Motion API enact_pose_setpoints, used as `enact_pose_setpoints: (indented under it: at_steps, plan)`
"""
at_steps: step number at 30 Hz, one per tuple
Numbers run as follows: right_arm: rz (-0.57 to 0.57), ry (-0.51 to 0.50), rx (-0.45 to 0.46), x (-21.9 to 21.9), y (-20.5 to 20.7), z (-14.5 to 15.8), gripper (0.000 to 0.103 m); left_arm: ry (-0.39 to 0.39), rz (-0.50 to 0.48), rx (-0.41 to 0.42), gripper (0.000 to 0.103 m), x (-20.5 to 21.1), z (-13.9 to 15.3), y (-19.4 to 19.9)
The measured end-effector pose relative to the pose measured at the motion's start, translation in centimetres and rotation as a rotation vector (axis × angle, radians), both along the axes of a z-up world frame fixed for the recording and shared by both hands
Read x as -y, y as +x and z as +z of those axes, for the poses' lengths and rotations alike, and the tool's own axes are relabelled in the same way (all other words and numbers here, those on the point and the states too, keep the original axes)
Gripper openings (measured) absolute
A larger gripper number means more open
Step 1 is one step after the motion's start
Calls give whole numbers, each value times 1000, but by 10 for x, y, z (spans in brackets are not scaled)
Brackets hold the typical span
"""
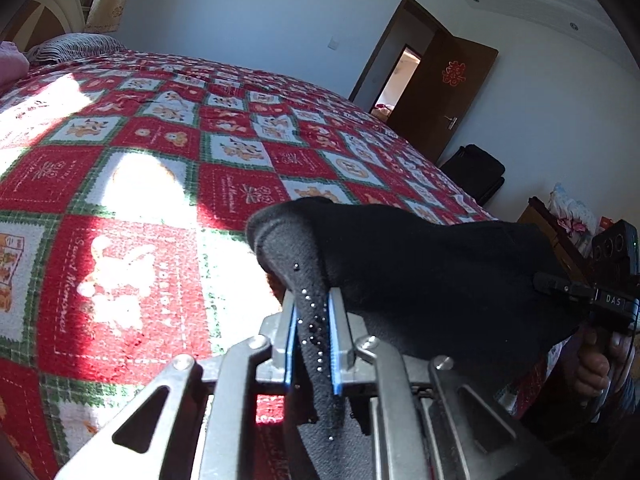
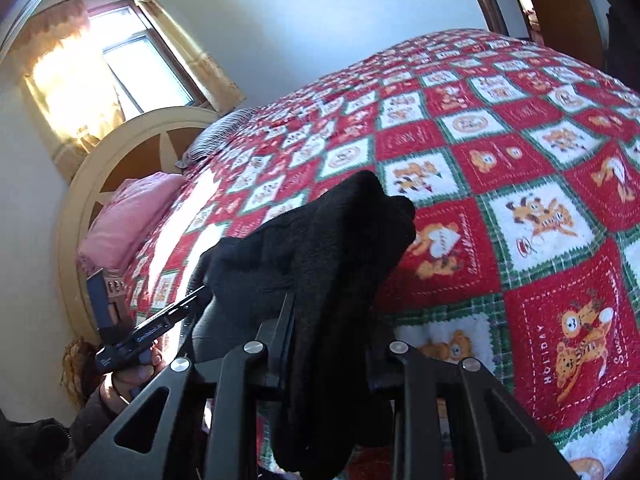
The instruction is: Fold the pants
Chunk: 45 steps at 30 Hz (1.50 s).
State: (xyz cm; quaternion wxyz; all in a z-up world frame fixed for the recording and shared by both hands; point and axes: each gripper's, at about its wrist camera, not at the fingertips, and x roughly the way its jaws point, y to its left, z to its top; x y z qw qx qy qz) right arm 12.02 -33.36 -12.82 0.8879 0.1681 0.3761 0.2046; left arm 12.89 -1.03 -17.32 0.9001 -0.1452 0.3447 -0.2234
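Observation:
The black pants (image 1: 420, 264) hang stretched between my two grippers above the bed. My left gripper (image 1: 314, 300) is shut on one edge of the fabric, pinched between its blue pads. My right gripper (image 2: 324, 308) is shut on the other edge of the black pants (image 2: 320, 240), which bunch up over its fingers and hang down. The right gripper also shows at the far right of the left wrist view (image 1: 560, 286). The left gripper shows at the left of the right wrist view (image 2: 192, 300).
The bed carries a red, white and green patchwork quilt (image 1: 160, 152), also in the right wrist view (image 2: 500, 160). A pink pillow (image 2: 128, 216) and a round headboard (image 2: 104, 168) are at its head. A brown door (image 1: 444, 92) stands open beyond the bed, with a black bag (image 1: 476, 172) beside it.

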Motion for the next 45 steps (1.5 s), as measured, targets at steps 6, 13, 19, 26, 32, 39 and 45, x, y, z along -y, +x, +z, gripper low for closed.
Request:
enact_pose_setpoints:
  at_steps: [6, 13, 19, 26, 32, 39, 45]
  plan:
    - [37, 4, 37, -13, 5, 24, 26, -41, 12, 20, 11, -17, 19, -5]
    - [149, -2, 63, -76, 51, 45, 26, 16, 106, 97, 11, -72, 55, -15]
    - [305, 12, 64, -177, 100, 50, 26, 86, 284, 120, 11, -153, 66, -30]
    - [448, -47, 68, -300, 134, 22, 26, 158, 480, 107, 11, -230, 52, -45]
    - [444, -119, -19, -347, 153, -22, 29, 196, 543, 16, 21, -252, 8, -33]
    - [350, -50, -96, -315, 174, -42, 56, 243, 591, 9, 60, -253, -5, -38]
    - [308, -43, -89, -303, 174, -41, 60, 281, 625, 7, 68, -256, 3, -45]
